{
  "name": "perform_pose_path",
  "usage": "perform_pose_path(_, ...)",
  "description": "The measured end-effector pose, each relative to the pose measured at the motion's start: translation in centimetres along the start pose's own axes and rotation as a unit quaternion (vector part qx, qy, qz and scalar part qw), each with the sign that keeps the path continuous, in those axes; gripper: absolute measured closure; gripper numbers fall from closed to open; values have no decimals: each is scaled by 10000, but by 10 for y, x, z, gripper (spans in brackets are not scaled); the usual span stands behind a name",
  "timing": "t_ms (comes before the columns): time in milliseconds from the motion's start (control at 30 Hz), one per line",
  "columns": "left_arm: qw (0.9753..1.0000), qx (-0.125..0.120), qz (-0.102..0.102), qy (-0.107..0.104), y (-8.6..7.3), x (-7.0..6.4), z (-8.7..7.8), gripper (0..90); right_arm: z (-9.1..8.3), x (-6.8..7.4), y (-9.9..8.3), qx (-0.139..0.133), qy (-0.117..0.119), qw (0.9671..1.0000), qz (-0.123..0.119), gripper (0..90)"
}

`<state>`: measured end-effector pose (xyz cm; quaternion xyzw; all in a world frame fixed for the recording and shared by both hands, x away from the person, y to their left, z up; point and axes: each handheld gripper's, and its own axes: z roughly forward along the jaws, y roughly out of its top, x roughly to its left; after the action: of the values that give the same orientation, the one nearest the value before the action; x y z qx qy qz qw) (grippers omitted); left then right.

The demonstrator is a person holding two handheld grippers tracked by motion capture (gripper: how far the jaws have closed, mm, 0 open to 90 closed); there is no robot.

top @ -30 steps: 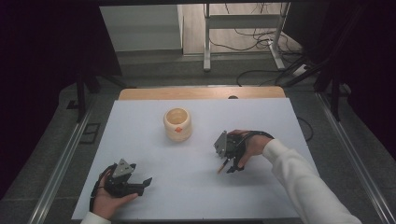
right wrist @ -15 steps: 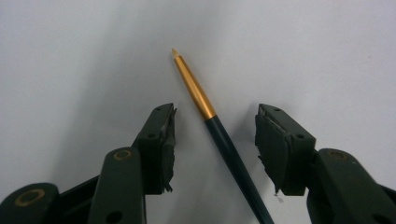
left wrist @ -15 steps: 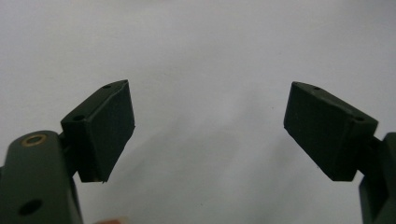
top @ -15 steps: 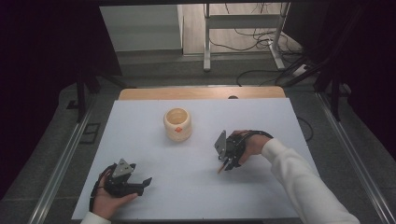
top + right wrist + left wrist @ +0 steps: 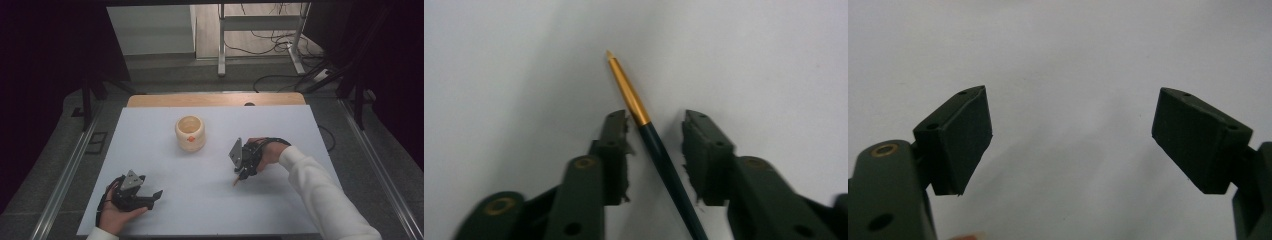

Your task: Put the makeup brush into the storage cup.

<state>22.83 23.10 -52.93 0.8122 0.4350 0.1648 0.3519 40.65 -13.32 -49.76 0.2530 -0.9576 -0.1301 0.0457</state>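
Right gripper (image 5: 654,150) has edged nearer — jaws straddle dark-handled, gold-ferruled paintbrush (image 5: 651,140), not clamped; left gripper (image 5: 1070,145) agape, idle.

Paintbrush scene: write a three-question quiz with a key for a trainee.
1. True or false: the left tool has its jaws spread with nothing between them.
2. What lies between the jaws of the right tool? A) spoon B) paintbrush C) fork
3. What stands on the table beyond both tools?
Key: 1 true; 2 B, with a gap showing beside the shaft; 3 a cream cup.
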Motion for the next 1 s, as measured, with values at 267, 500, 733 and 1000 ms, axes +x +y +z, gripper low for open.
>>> perform_pose_path(267, 10000, -26, -23, 23, -1, 1, -2, 169, 0, -1, 2, 39, 85, 9998, -170, 843)
perform_pose_path(500, 10000, -32, -29, 26, -1, 2, -2, 170, -3, 1, 6, 38, 33, 9999, -90, 844)
perform_pose_path(733, 10000, -51, -17, 50, -1, 1, -3, 171, -19, 1, 6, -105, -568, 9983, 88, 846)
perform_pose_path(1000, 9999, -113, -30, 87, 0, 1, -4, 178, -29, 3, 2, -232, -842, 9954, 397, 846)
